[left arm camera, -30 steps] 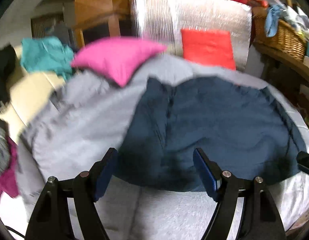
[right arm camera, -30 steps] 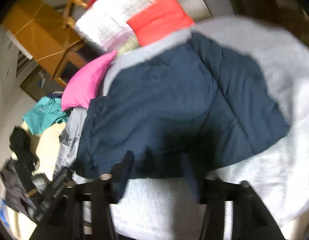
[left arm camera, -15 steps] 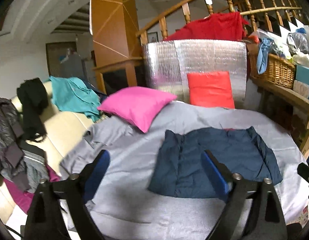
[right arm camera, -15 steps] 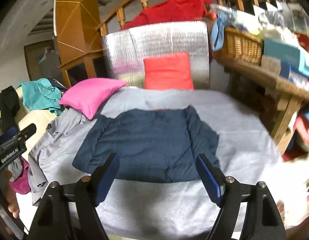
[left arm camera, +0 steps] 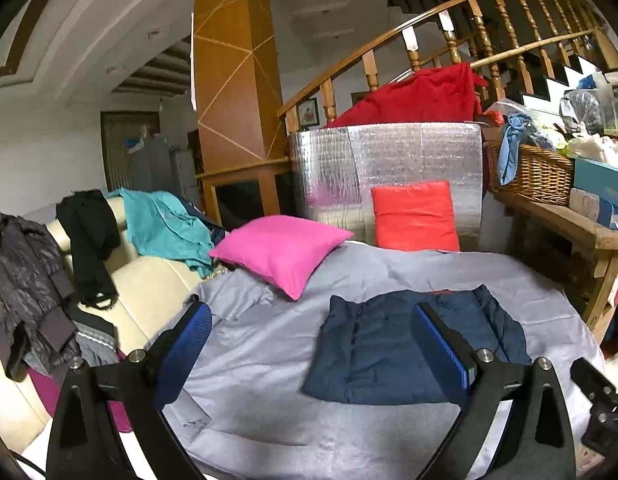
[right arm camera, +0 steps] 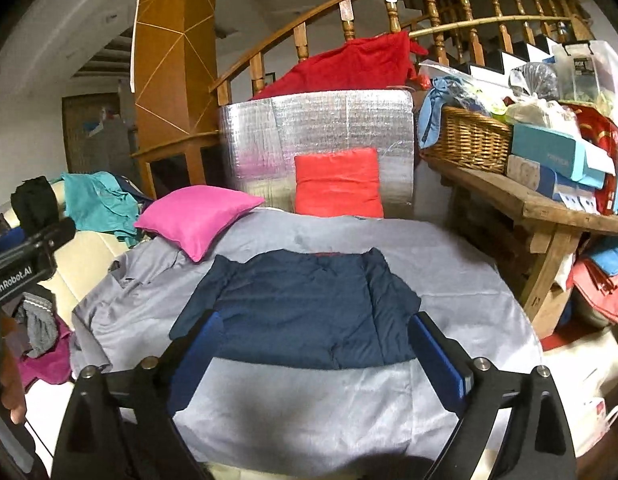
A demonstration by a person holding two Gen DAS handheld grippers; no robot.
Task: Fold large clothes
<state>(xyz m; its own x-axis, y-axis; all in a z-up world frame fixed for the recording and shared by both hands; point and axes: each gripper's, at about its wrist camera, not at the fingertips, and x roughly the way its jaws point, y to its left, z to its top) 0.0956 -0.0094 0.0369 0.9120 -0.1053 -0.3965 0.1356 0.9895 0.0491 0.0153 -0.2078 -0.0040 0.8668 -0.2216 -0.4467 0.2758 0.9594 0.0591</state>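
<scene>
Backing up and away from the navy jacket [right arm camera: 305,308] now, lying folded flat on the grey sheet [right arm camera: 449,264]. Left gripper [left arm camera: 313,344] wide apart, right gripper [right arm camera: 315,350] opening, both empty. Looking done, probably grabbing another next.

Bare grey sheet [right arm camera: 301,412] in front, pink pillow [right arm camera: 197,216] far left, wooden bench [right arm camera: 549,212] right

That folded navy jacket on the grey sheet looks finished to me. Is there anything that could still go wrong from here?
A couple of things might. The navy jacket looks puffy, so its folds may spring open now that both grippers are off it. The right gripper has nothing between its opening jaws and the left gripper is wide open; either could snag the rumpled grey sheet. The pink pillow crowds the space for another garment.
</scene>
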